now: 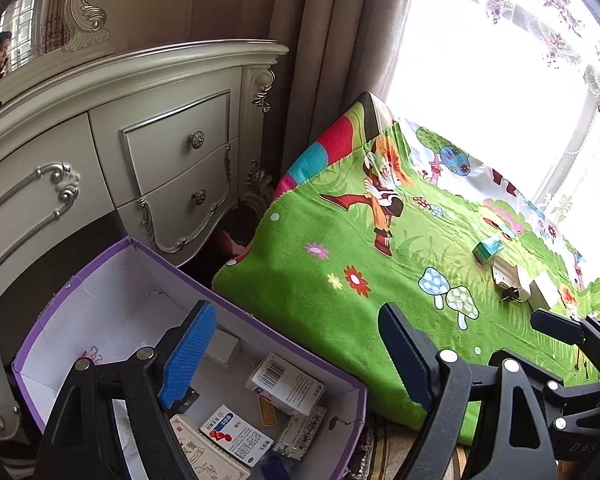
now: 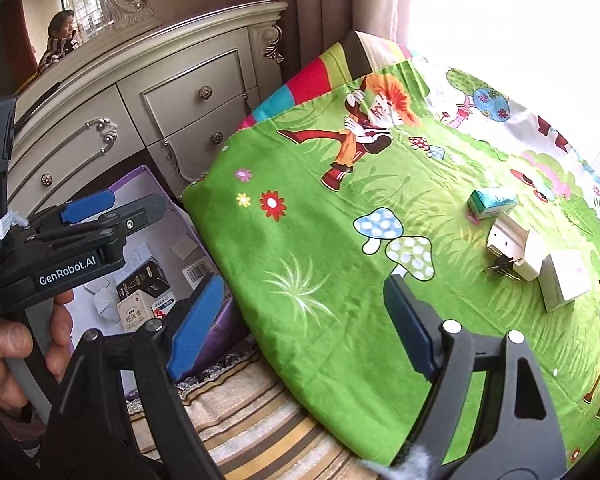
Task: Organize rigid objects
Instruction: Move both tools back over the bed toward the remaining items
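Hovering with both grippers, left (image 1: 296,356) and right (image 2: 308,320), wide and empty. Packs gathered in the box (image 1: 112,280); three more (image 2: 528,248) wait near the cloth's (image 2: 300,280) far edge.

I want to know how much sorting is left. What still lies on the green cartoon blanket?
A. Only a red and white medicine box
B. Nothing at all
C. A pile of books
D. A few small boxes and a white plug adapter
D: a teal box, a white plug adapter and a white box sit together on the green blanket.
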`<state>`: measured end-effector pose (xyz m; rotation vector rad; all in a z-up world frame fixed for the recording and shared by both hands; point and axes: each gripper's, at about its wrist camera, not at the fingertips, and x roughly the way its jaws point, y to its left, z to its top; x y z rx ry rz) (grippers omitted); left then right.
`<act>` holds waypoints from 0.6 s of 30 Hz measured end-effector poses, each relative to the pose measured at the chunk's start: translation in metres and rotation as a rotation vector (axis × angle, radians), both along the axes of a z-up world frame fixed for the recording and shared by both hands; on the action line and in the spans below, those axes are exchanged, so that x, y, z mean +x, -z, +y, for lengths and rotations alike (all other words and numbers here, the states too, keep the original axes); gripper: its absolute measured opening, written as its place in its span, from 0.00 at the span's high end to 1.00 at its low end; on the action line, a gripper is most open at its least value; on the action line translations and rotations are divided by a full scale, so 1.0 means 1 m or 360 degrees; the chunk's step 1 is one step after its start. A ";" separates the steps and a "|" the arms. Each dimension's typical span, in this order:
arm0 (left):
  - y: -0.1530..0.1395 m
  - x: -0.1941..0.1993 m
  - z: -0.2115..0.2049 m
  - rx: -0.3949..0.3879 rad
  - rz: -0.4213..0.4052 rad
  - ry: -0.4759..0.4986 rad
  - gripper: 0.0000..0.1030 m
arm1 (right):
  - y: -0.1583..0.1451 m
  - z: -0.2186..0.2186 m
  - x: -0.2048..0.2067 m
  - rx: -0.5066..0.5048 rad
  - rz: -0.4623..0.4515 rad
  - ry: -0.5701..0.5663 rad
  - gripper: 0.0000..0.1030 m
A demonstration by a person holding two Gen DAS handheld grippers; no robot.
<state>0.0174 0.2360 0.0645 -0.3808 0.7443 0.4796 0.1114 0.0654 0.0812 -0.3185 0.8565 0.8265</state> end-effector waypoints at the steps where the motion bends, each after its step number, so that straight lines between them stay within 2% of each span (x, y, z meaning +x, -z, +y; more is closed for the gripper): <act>1: -0.001 0.005 -0.005 0.0006 0.0000 0.0015 0.18 | 0.000 -0.007 0.006 0.0004 -0.0002 0.0026 0.15; 7: -0.002 0.041 -0.035 -0.0030 0.0002 0.0155 0.18 | 0.001 -0.043 0.039 -0.0013 -0.0022 0.0137 0.12; 11: -0.003 0.065 -0.058 -0.0003 0.0014 0.0235 0.18 | 0.004 -0.074 0.064 -0.0014 -0.0022 0.0227 0.10; 18: 0.007 0.106 -0.095 -0.0115 0.0015 0.0396 0.18 | 0.013 -0.132 0.102 -0.0076 -0.0043 0.0356 0.05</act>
